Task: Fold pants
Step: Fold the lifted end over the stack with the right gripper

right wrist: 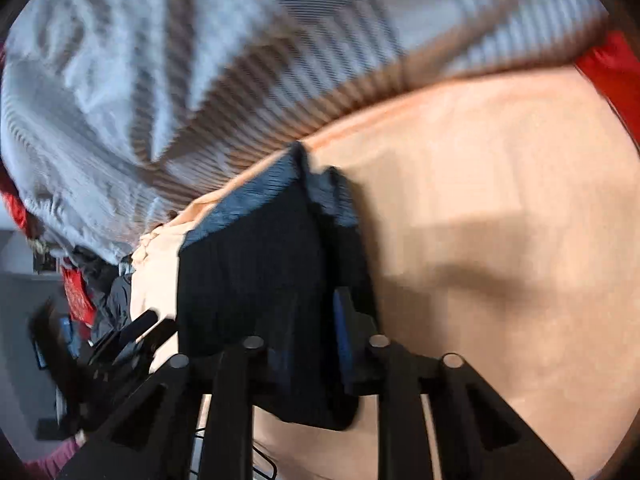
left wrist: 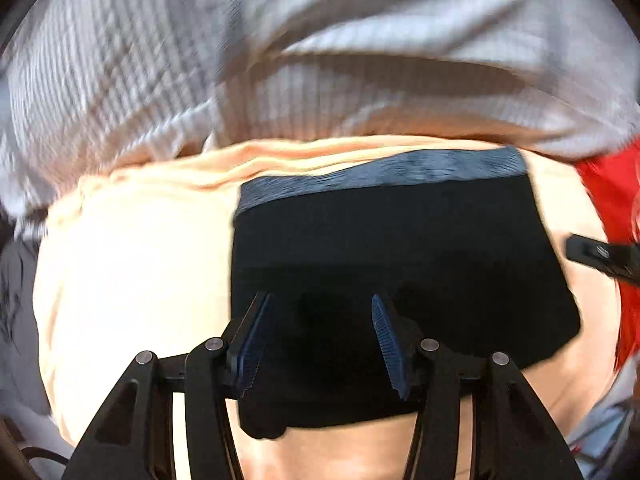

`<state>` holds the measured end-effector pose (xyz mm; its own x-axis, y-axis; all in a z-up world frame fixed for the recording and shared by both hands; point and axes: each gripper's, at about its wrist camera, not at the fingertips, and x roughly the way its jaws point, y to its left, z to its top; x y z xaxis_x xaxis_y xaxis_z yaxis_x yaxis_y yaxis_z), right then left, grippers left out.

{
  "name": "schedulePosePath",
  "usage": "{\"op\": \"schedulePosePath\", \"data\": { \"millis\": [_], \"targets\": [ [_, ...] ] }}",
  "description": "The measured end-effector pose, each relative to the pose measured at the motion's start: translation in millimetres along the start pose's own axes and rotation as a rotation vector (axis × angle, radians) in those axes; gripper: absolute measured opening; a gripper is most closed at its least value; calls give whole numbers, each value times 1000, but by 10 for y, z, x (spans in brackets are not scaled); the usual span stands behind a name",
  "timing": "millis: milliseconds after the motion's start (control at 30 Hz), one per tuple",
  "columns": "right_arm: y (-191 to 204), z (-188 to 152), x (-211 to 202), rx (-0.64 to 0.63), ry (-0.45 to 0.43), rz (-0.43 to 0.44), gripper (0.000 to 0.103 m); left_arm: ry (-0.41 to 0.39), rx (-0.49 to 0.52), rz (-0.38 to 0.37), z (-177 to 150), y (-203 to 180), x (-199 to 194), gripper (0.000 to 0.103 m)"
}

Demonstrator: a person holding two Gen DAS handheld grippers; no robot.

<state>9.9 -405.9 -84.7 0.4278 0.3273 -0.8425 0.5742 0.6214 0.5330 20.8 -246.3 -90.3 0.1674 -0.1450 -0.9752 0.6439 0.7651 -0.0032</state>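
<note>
On a peach cloth-covered surface [left wrist: 132,264], lay folded black pants with grey waistband [left wrist: 400,240]; left gripper [left wrist: 320,340] spread open above them, right gripper [right wrist: 308,344] pinching one edge.

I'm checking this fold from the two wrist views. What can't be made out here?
- Pants near edge: left wrist view, hidden behind left gripper.
- Right gripper grip: right wrist view, motion blur and dark cloth mask one finger.
- Striped fabric: blurred, cut by the frame.

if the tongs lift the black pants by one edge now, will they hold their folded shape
Probably not. The black pants look soft and thin, lying flat on the peach cloth, so layers would likely droop open. The gathered blue-grey waistband seems thicker, perhaps a firmer grip for the left tongs.
</note>
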Motion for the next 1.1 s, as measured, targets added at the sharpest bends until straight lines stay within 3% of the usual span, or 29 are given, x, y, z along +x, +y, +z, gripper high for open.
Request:
{"op": "schedulePosePath", "data": {
  "millis": [167, 1100],
  "targets": [
    [229, -117, 290, -68, 76, -26, 20, 83, -9, 8, -91, 131, 342, 53],
    [298, -258, 371, -86, 72, -87, 20, 80, -16, -12, -185, 152, 375, 53]
  ]
}}
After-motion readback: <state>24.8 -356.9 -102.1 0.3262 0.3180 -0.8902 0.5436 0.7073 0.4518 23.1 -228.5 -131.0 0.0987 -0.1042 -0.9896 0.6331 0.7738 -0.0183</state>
